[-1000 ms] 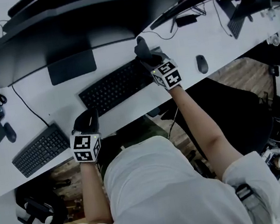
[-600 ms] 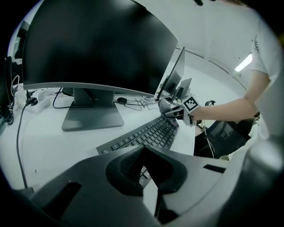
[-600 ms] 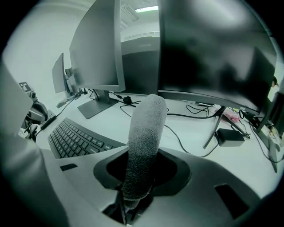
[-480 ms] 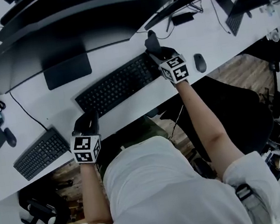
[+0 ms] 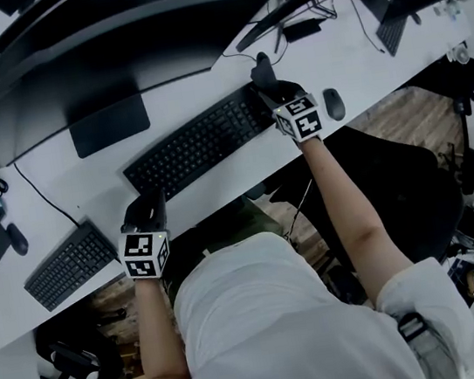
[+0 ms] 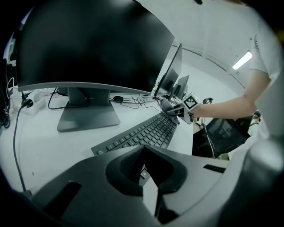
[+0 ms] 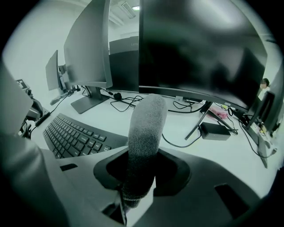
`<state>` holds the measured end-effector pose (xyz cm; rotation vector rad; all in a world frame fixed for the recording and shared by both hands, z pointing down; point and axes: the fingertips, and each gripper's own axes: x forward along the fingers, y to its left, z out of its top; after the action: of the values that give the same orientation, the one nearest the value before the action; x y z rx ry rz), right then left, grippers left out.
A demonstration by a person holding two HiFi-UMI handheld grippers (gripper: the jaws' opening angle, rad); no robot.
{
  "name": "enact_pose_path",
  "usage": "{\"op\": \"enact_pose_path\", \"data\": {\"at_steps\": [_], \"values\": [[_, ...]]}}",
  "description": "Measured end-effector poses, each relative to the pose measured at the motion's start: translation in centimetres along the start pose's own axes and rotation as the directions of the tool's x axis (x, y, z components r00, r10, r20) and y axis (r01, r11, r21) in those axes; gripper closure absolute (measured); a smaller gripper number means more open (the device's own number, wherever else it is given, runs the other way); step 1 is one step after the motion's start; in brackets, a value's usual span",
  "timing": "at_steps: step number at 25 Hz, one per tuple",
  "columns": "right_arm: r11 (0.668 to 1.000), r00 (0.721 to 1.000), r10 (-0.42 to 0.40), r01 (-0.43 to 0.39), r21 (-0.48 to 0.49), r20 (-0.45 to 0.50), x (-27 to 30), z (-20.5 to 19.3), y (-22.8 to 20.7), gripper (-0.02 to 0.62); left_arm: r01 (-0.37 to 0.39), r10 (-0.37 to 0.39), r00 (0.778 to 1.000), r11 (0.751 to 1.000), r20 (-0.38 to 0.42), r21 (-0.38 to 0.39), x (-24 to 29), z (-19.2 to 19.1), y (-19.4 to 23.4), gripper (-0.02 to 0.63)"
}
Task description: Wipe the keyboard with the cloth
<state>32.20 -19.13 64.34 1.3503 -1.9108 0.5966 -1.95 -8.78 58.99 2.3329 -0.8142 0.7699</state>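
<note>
The right gripper (image 5: 278, 94) has moved along the keyboard (image 5: 195, 146) toward its right end during the last second. Its jaws are pinching the cloth (image 7: 144, 142), which stands out in front of them as a thick grey roll. In the right gripper view the keys now lie to the left of the jaws, and ahead of the cloth there is only bare table (image 7: 177, 128) with cables. I judge that one stroke across the right part of the keys is ending here and the cloth has run off the keyboard. The keys further to the left probably need another pass, so the jaws would have to come back that way. The left gripper (image 6: 143, 153) has hardly moved. Its jaws are pressed together with nothing between them, and the near left corner of the keyboard lies just ahead of them
</note>
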Motion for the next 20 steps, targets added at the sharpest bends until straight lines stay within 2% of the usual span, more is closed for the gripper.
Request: {"op": "enact_pose_path", "data": {"at_steps": [13,20], "values": [[0.998,0.997,-0.068,0.068,0.002,-0.044,-1.9,-3.0,0.6,0.468,0.004,-0.005,1.0,1.0,0.011,0.017,-1.1,-0.4,-0.7,0.604],[0.997,0.997,-0.07,0.069,-0.023,-0.04,-2.3,-2.7,2.6,0.471,-0.008,0.008,1.0,1.0,0.008,0.013,-2.3,-1.6,-0.5,0.604]]}}
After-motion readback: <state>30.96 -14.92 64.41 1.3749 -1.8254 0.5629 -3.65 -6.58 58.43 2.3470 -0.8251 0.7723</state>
